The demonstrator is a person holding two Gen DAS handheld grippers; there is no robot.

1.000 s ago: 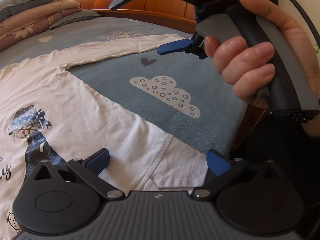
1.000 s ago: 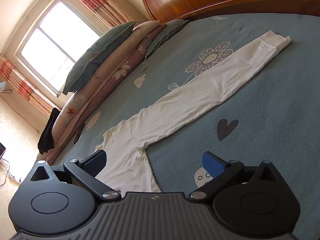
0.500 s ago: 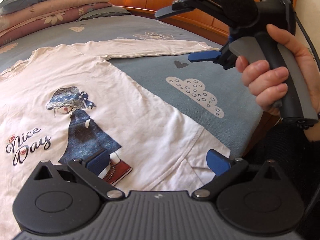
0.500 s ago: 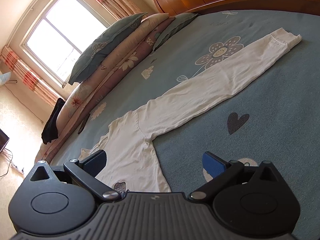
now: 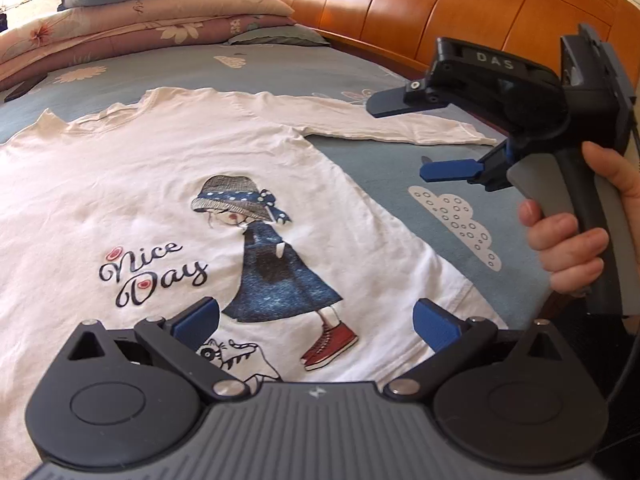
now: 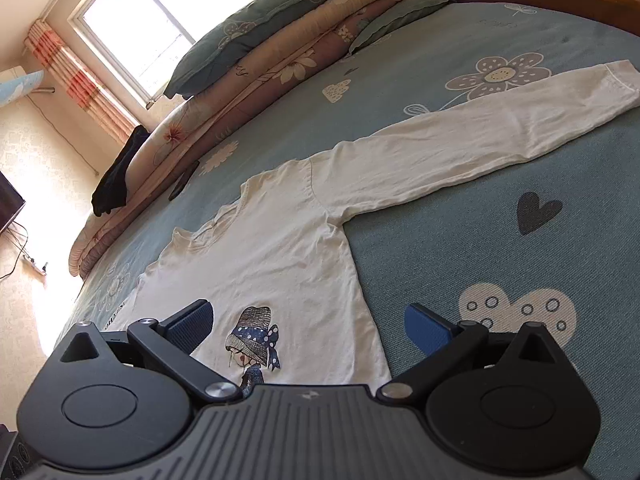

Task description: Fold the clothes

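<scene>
Your left claw (image 5: 316, 322) and right claw (image 6: 308, 322) both gape wide, holding nothing, above a white shirt (image 5: 168, 184) spread flat on the bed (image 6: 460, 240). One sleeve (image 6: 480, 140) stretches straight out, with bare blue sheet beside the shirt's right edge.

- A bed (image 6: 500, 216) carried everything, covered by a blue-grey sheet printed with flowers, hearts and dotted clouds
- A white long-sleeved shirt (image 5: 168, 184) lay flat, print side up, directly on the sheet; one sleeve (image 6: 480, 140) stretched straight out from its body across the sheet
- Beyond the shirt's collar, a stack of folded quilts and pillows (image 6: 256, 64) rested along the far side of the bed
- A dark garment (image 6: 116, 176) hung over one end of that stack, well apart from the shirt
</scene>
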